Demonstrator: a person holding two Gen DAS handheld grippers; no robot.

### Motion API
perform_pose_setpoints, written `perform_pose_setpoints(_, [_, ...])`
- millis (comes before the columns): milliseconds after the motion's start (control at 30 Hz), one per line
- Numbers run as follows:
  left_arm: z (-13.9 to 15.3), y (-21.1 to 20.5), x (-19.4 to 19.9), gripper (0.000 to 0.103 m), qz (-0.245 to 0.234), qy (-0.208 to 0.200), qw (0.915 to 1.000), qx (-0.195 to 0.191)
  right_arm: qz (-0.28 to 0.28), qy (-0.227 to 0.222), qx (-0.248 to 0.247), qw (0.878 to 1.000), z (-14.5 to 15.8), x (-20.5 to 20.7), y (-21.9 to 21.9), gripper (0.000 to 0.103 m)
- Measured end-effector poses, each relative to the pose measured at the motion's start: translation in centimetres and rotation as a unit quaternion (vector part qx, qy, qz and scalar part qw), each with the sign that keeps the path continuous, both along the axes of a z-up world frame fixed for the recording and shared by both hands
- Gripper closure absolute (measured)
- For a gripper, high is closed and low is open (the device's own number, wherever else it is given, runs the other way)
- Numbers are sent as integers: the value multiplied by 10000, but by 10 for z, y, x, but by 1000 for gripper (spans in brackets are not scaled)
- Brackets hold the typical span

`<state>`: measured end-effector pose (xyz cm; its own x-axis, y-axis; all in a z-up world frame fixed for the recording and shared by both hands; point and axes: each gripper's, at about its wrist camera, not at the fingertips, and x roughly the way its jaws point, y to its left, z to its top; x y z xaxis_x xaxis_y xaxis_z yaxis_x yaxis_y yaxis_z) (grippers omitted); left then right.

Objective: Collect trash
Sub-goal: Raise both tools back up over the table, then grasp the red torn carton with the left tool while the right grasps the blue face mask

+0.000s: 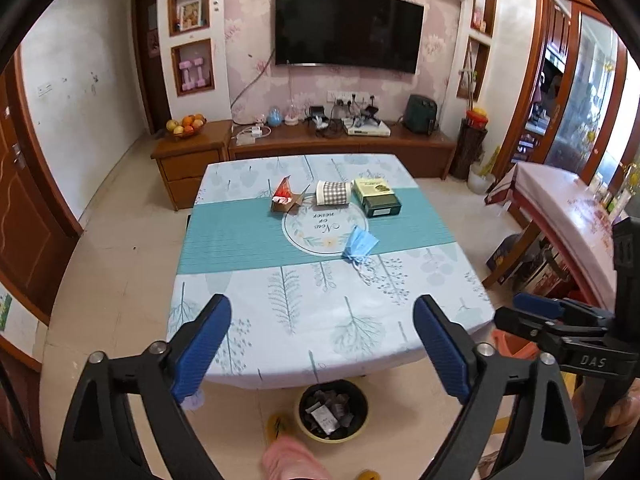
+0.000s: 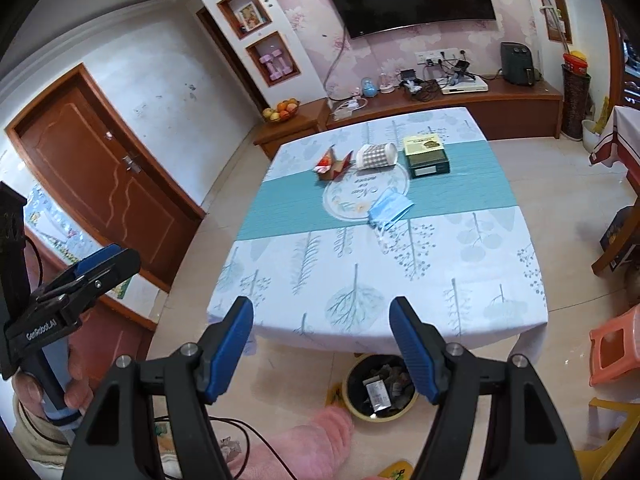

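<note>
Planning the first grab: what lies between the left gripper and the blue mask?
Only bare tablecloth between left gripper and blue mask, shown in the left wrist view.

Left gripper [image 1: 322, 336] jaws spread wide; right gripper [image 2: 322, 334] likewise, both level

Wall television [image 1: 349, 28], fruit bowl [image 1: 186, 125], wooden door [image 2: 108, 168], pink stool [image 2: 616, 344]

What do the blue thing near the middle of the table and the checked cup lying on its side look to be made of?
The crumpled light-blue face mask looks like soft, matte non-woven fabric: it folds limply and trails thin white ear loops. The tipped-over checked cup seems to be paper or thin card with a printed gingham wrap and a plain white rim; its dull surface suggests paper, though plastic cannot be ruled out.
</note>
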<state>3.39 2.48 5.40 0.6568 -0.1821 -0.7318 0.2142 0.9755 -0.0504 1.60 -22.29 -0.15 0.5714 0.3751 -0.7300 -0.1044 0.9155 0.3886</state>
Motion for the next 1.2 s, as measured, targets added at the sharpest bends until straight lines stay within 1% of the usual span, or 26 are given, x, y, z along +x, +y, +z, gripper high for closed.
perform_pose_setpoints(33, [-3, 0, 16, 6, -55, 22, 10000, 43, -56, 28, -16, 10000, -3, 8, 0, 32])
perform_pose_setpoints(133, [-12, -1, 59, 3, -252, 51, 9996, 153, -282, 146, -66, 9995, -15, 40, -1, 32])
perform_pose_setpoints(167, [-17, -1, 80, 2, -367, 79, 9991, 200, -391, 194, -97, 9990, -21, 54, -1, 32])
perform_pose_setpoints(200, [-19, -2, 93, 2, -446, 99, 9987, 224, -476, 232, -112, 9985, -25, 65, -1, 32])
perform_pose_setpoints(300, [-33, -6, 150, 2, -830, 258, 9956, 346, -864, 458, -104, 9952, -44, 110, 3, 32])
perform_pose_setpoints(367, [-46, -7, 195, 2, -1108, 446, 9917, 481, -1156, 709, -52, 9908, -63, 147, 6, 32])
perform_pose_setpoints(500, [-73, -4, 264, 2, -1454, 710, 9847, 653, -1599, 1217, -124, 9795, -106, 214, 17, 32])
perform_pose_setpoints(600, [-103, -2, 323, 2, -1603, 989, 9797, 678, -1869, 1518, -161, 9704, -139, 248, 22, 32])
perform_pose_setpoints(633, [-112, -2, 335, 2, -1615, 1054, 9788, 692, -1969, 1635, -201, 9665, -151, 259, 23, 32])
perform_pose_setpoints(700, [-138, -4, 371, 2, -1649, 1264, 9756, 715, -2101, 1807, -280, 9604, -170, 277, 26, 32])
perform_pose_setpoints(833, [-182, -10, 418, 1, -1623, 1549, 9722, 669, -2252, 2131, -637, 9486, -203, 298, 33, 32])
perform_pose_setpoints(967, [-214, -18, 451, 1, -1610, 1791, 9689, 569, -2298, 2372, -913, 9395, -227, 304, 41, 32])
perform_pose_setpoints(1000, [-220, -22, 457, 1, -1614, 1838, 9680, 570, -2303, 2316, -1071, 9391, -228, 305, 45, 33])
perform_pose_setpoints(1033, [-226, -26, 464, 1, -1630, 1878, 9669, 570, -2273, 2277, -1158, 9397, -229, 307, 48, 40])
perform_pose_setpoints(1067, [-231, -29, 467, 1, -1638, 1901, 9662, 586, -2282, 2256, -1335, 9377, -229, 308, 51, 43])
perform_pose_setpoints(1100, [-238, -33, 473, 1, -1634, 1933, 9653, 645, -2284, 2221, -1534, 9354, -230, 311, 54, 55])
perform_pose_setpoints(1133, [-243, -36, 476, 1, -1620, 1948, 9650, 684, -2256, 2173, -1564, 9367, -230, 314, 55, 61])
perform_pose_setpoints(1167, [-247, -37, 479, 1, -1611, 1966, 9645, 715, -2254, 2149, -1561, 9374, -231, 316, 55, 65])
perform_pose_setpoints(1200, [-254, -41, 484, 1, -1604, 1995, 9637, 753, -2288, 2121, -1533, 9376, -232, 319, 53, 73])
